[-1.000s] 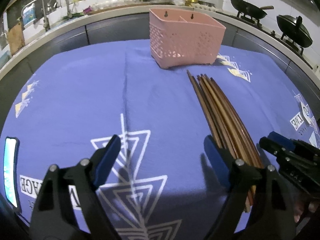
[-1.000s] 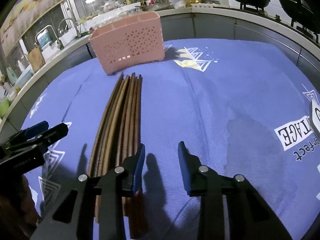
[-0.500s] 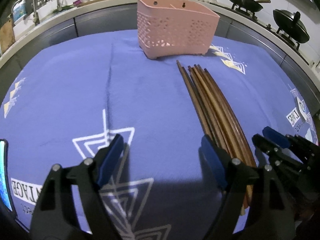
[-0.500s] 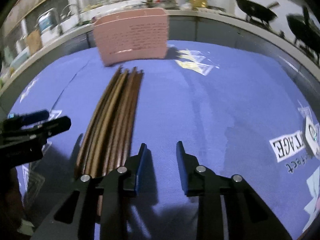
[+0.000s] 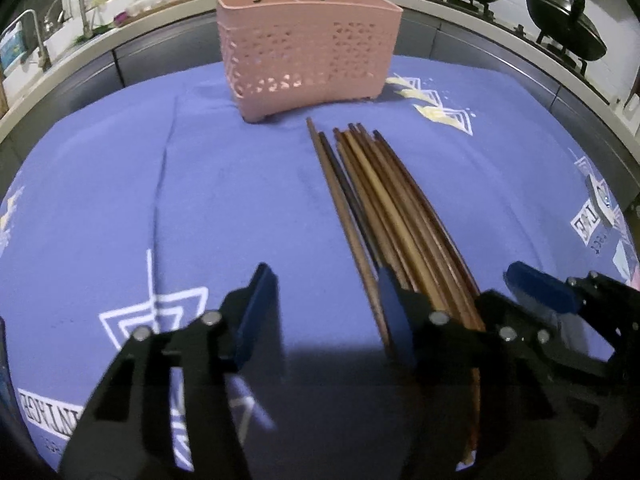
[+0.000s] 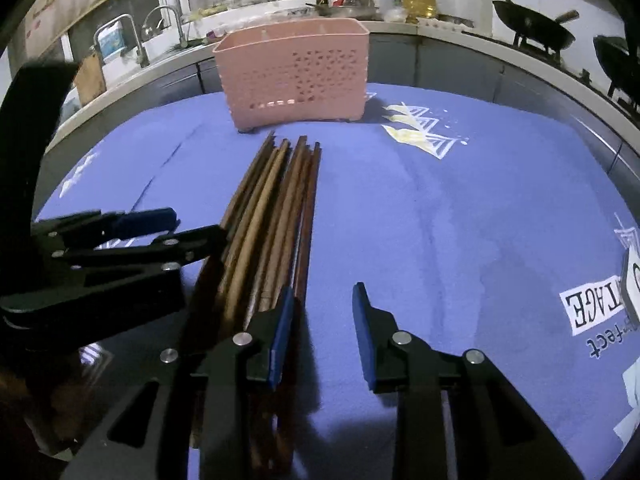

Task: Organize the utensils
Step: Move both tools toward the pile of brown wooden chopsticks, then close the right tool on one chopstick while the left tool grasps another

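My right wrist view alone shows the sink tap, both grippers' jaws apart and holding nothing, the left gripper just narrowed, chopsticks flat on the blue cloth before the pink basket.

Blue tablecloth print: partial block letters "TAGE" upside down, right of right claw, smaller "fect" below it. Left-wrist view: reversed partial "NTAGE" left of left claw; another partial print far right, unreadable.

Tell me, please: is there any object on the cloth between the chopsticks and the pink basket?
Nothing visible: only bare blue cloth separates the chopsticks from the pink basket.
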The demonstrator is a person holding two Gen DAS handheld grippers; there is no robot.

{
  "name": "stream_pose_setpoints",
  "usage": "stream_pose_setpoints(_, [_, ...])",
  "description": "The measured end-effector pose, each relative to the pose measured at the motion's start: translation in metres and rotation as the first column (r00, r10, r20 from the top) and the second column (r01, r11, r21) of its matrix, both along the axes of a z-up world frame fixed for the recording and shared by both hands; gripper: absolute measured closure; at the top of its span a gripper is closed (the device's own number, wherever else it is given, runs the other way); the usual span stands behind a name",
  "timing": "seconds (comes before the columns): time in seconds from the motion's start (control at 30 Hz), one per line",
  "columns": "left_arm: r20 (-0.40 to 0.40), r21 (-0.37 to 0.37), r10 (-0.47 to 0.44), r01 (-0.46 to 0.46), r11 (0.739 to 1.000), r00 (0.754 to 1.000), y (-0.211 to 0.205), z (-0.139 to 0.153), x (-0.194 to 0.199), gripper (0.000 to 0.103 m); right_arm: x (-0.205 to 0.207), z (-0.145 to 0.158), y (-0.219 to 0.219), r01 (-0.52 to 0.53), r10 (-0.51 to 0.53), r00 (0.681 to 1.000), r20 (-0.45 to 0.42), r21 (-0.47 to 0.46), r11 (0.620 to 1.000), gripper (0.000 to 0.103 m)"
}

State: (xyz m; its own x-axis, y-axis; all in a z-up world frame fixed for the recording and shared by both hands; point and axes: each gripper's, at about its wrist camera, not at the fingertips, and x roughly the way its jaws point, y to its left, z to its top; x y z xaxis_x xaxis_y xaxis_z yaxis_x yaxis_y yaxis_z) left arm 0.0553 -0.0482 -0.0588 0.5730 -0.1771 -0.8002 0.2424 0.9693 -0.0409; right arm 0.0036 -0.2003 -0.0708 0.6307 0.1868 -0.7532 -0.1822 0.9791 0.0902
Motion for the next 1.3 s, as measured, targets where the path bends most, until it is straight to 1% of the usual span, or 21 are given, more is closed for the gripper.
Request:
stream_pose_setpoints(0.2, [-0.007,0.009,0.009,-0.009,1.000,1.000,-0.001,-0.001,0.002,0.052,0.003,-0.002,0.006,-0.018,0.018,1.000,-0.013,-0.024,1.000,0.072])
stream_pose_setpoints(0.27, [-0.001,0.049,0.008,-0.008,0.999,1.000,-0.007,-0.002,0.007,0.052,0.006,-0.003,0.010,-0.027,0.028,1.000,0.015,-0.060,0.998,0.072])
stream_pose_setpoints(0.33, [0.024,0.087,0.005,-0.007,0.996,1.000,-0.010,-0.004,0.014,0.052,0.013,-0.002,0.006,-0.021,0.021,1.000,0.011,-0.060,0.998,0.072])
stream_pose_setpoints(0.4, [0.017,0.081,0.017,-0.018,0.997,1.000,-0.005,-0.002,0.022,0.059,0.017,-0.001,-0.004,0.006,-0.006,1.000,0.001,-0.060,0.998,0.072])
stream_pose_setpoints(0.43, [0.014,0.078,0.020,-0.021,0.997,1.000,-0.002,-0.001,0.025,0.070,0.017,-0.001,-0.007,0.014,-0.014,1.000,-0.001,-0.062,0.998,0.072])
stream_pose_setpoints(0.47, [0.010,0.072,0.024,-0.025,0.997,1.000,0.002,-0.001,0.028,0.077,0.016,-0.001,-0.013,0.026,-0.026,1.000,-0.005,-0.061,0.998,0.072])
stream_pose_setpoints(0.57, [0.007,0.067,0.029,-0.029,0.997,1.000,0.008,-0.001,0.032,0.079,0.020,0.000,-0.021,0.041,-0.042,0.999,-0.027,-0.041,0.998,0.072])
stream_pose_setpoints(0.6, [0.006,0.079,0.024,-0.024,0.997,1.000,0.007,0.000,0.035,0.077,0.023,0.000,-0.020,0.038,-0.039,0.999,-0.031,-0.044,0.998,0.072])
stream_pose_setpoints(0.67, [0.009,0.104,0.015,-0.015,0.994,1.000,0.005,0.000,0.043,0.063,0.036,0.002,-0.014,0.012,-0.014,0.999,-0.032,-0.068,0.998,0.072])
stream_pose_setpoints(0.7, [0.013,0.110,0.009,-0.010,0.994,1.000,0.004,0.000,0.050,0.059,0.041,0.002,-0.011,0.008,-0.010,1.000,-0.024,-0.081,0.997,0.071])
stream_pose_setpoints(0.77, [0.017,0.119,0.011,-0.013,0.993,1.000,0.005,0.000,0.064,0.042,0.057,0.002,-0.007,0.010,-0.011,1.000,-0.006,-0.105,0.994,0.068])
stream_pose_setpoints(0.83, [0.009,0.098,0.005,-0.006,0.995,1.000,0.005,-0.001,0.079,0.041,0.073,0.003,-0.006,0.016,-0.017,1.000,-0.006,-0.097,0.995,0.067])
stream_pose_setpoints(0.9, [0.010,0.099,0.002,-0.003,0.995,1.000,0.003,0.000,0.088,0.042,0.086,0.002,-0.008,0.035,-0.035,0.999,-0.006,-0.049,0.998,0.067])
stream_pose_setpoints(0.93, [0.014,0.097,-0.012,0.010,0.995,1.000,0.000,0.001,0.091,0.049,0.089,0.001,-0.009,0.041,-0.041,0.999,-0.001,-0.036,0.998,0.067])
stream_pose_setpoints(0.97, [0.018,0.096,-0.026,0.025,0.995,0.999,-0.003,0.001,0.092,0.062,0.090,0.001,-0.008,0.046,-0.045,0.999,0.008,-0.038,0.998,0.072])
stream_pose_setpoints(1.0, [0.025,0.097,-0.063,0.061,0.993,0.998,-0.009,0.002,0.090,0.071,0.090,0.001,-0.005,0.033,-0.032,0.999,0.016,-0.037,0.999,0.085])
stream_pose_setpoints(1.03, [0.025,0.095,-0.091,0.088,0.992,0.996,-0.013,0.002,0.089,0.090,0.090,0.002,-0.002,0.016,-0.016,1.000,0.017,-0.031,0.999,0.092])
stream_pose_setpoints(1.07, [0.026,0.103,-0.123,0.120,0.987,0.992,-0.020,0.002,0.085,0.097,0.088,0.002,0.002,0.006,-0.005,1.000,0.017,-0.028,1.000,0.097])
stream_pose_setpoints(1.13, [0.040,0.137,-0.151,0.144,0.980,0.988,-0.027,0.002,0.077,0.097,0.082,0.003,0.003,0.000,0.001,1.000,0.015,-0.025,1.000,0.098])
stream_pose_setpoints(1.2, [0.035,0.111,-0.164,0.159,0.981,0.986,-0.025,0.002,0.070,0.097,0.074,0.003,-0.005,-0.001,0.001,1.000,-0.006,0.035,0.999,0.098])
stream_pose_setpoints(1.3, [-0.001,-0.009,-0.172,0.172,0.985,0.985,-0.008,0.004,0.059,0.097,0.062,0.008,-0.023,-0.003,0.007,1.000,-0.023,0.166,0.986,0.098])
